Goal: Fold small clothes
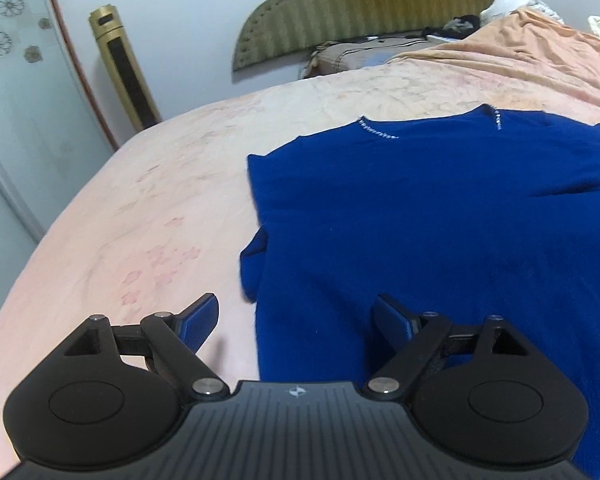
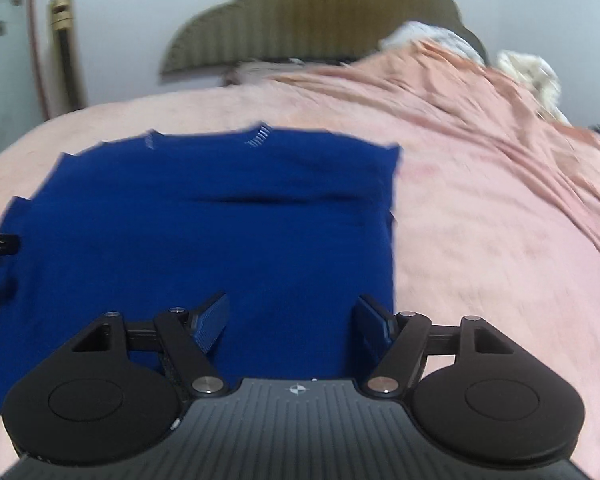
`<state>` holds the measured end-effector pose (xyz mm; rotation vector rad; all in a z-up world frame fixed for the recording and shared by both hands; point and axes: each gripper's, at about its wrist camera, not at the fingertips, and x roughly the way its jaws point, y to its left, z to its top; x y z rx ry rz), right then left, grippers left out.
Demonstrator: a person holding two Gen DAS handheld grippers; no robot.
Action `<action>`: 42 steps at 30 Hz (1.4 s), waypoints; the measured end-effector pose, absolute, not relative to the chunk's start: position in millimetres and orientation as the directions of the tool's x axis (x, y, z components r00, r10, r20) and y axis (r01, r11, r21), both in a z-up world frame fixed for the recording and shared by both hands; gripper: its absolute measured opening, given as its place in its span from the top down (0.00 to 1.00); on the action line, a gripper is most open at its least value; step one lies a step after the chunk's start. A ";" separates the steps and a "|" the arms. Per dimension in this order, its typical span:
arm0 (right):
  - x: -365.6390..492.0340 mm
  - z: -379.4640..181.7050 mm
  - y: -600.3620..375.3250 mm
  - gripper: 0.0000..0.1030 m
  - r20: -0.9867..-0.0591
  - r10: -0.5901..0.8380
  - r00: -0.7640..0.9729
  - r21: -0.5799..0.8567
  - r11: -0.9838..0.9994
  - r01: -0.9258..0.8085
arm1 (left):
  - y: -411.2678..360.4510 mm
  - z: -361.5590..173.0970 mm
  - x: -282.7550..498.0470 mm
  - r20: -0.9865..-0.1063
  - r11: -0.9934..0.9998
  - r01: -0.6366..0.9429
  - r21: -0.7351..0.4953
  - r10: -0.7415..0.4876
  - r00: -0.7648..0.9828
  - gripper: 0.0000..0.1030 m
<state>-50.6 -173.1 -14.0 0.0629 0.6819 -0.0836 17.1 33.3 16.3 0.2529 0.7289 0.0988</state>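
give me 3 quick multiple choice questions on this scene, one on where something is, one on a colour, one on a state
1. Where does the garment lie?
A. on the pink bedspread
B. on a wooden floor
C. over a chair back

2. What colour is the garment?
A. red
B. deep blue
C. white

3. How do the two hand-held grippers stand?
A. both shut on the garment
B. left shut, right open
C. both open, holding nothing

Answers:
1. A: the blue sweater is spread flat on the bedspread, below the headboard.
2. B: its cloth is a deep blue in both views, with a small sparkly trim at the neckline.
3. C: the left hand-held gripper and the right hand-held gripper both show their fingers wide apart with no cloth between them.
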 end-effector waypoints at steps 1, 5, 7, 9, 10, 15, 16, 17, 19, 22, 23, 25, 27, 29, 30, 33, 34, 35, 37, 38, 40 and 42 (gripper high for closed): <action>-55.5 -13.5 -176.0 0.29 -0.625 -0.037 0.780 0.068 0.992 0.102 | 32.2 15.4 16.8 -0.650 0.964 0.001 0.264 0.177 0.739 0.17; -67.8 -9.5 -185.2 0.28 -0.614 0.033 0.789 0.178 0.979 0.098 | 29.1 13.6 13.7 -0.655 0.961 0.001 0.276 0.188 0.731 0.17; -71.0 -7.5 -186.3 0.28 -0.613 0.019 0.790 0.170 0.980 0.108 | 28.0 13.4 11.9 -0.656 0.960 0.001 0.279 0.190 0.731 0.17; -73.4 -6.7 -187.6 0.27 -0.610 0.022 0.792 0.181 0.977 0.112 | 27.8 13.3 11.1 -0.660 0.960 0.000 0.281 0.193 0.726 0.17; -75.3 -5.8 -186.8 0.26 -0.607 0.033 0.794 0.194 0.975 0.108 | 28.0 13.4 10.3 -0.661 0.960 -0.001 0.280 0.194 0.724 0.17; -79.0 -3.4 -178.4 0.18 -0.598 0.056 0.800 0.187 0.980 0.071 | 28.6 14.1 7.2 -0.673 0.963 0.004 0.270 0.186 0.716 0.17; -79.6 -3.1 -176.2 0.17 -0.598 0.061 0.799 0.182 0.981 0.061 | 29.0 14.1 6.9 -0.677 0.964 0.006 0.266 0.182 0.713 0.17; -80.2 -3.0 -174.1 0.17 -0.600 0.066 0.797 0.177 0.983 0.052 | 29.7 14.0 6.5 -0.684 0.966 0.010 0.258 0.176 0.708 0.17; -81.8 -3.2 -171.4 0.17 -0.601 0.071 0.796 0.174 0.984 0.044 | 31.1 13.2 5.8 -0.697 0.971 0.018 0.240 0.159 0.699 0.17; -84.2 -3.6 -171.3 0.17 -0.601 0.078 0.795 0.180 0.983 0.039 | 34.1 11.8 4.6 -0.712 0.976 0.013 0.218 0.150 0.686 0.17; -84.5 -3.9 -171.2 0.17 -0.602 0.081 0.795 0.182 0.983 0.037 | 34.8 11.7 4.1 -0.715 0.977 0.012 0.213 0.147 0.684 0.17; -85.7 -4.1 -170.0 0.17 -0.603 0.084 0.793 0.181 0.983 0.034 | 35.3 11.9 2.7 -0.716 0.978 0.011 0.209 0.145 0.683 0.17; -86.5 -3.9 -167.3 0.17 -0.603 0.086 0.793 0.177 0.984 0.028 | 35.0 11.8 1.7 -0.714 0.977 0.011 0.212 0.147 0.685 0.17; -87.2 -3.5 -163.6 0.17 -0.605 0.084 0.792 0.165 0.986 0.021 | 34.7 11.7 0.9 -0.714 0.977 0.013 0.213 0.147 0.685 0.17; -87.8 -3.3 -162.0 0.17 -0.604 0.081 0.793 0.158 0.987 0.019 | 34.5 11.8 0.4 -0.715 0.977 0.013 0.211 0.145 0.684 0.17; -89.1 -4.2 -158.4 0.14 -0.607 0.068 0.792 0.138 0.990 0.021 | 34.2 12.5 -1.9 -0.716 0.979 0.013 0.201 0.138 0.685 0.17; -89.5 -5.0 -158.0 0.14 -0.609 0.063 0.791 0.133 0.991 0.023 | 34.2 12.8 -2.7 -0.715 0.980 0.013 0.200 0.137 0.685 0.17; -89.8 -5.5 -157.6 0.14 -0.611 0.060 0.789 0.129 0.991 0.024 | 34.2 13.2 -3.8 -0.714 0.980 0.015 0.199 0.134 0.687 0.17; -91.3 -6.6 -157.0 0.14 -0.614 0.058 0.787 0.123 0.992 0.023 | 34.3 13.7 -4.7 -0.712 0.980 0.014 0.200 0.135 0.689 0.17; -92.3 -7.0 -156.7 0.14 -0.615 0.059 0.787 0.121 0.992 0.021 | 34.5 13.7 -4.8 -0.713 0.980 0.013 0.201 0.137 0.688 0.17; -93.2 -7.8 -156.6 0.13 -0.616 0.059 0.785 0.119 0.993 0.018 | 35.3 13.5 -4.4 -0.716 0.980 0.009 0.198 0.138 0.685 0.17; -92.7 -9.7 -156.3 0.12 -0.622 0.057 0.781 0.115 0.993 0.019 | 35.8 13.4 -4.3 -0.718 0.981 0.006 0.195 0.139 0.682 0.17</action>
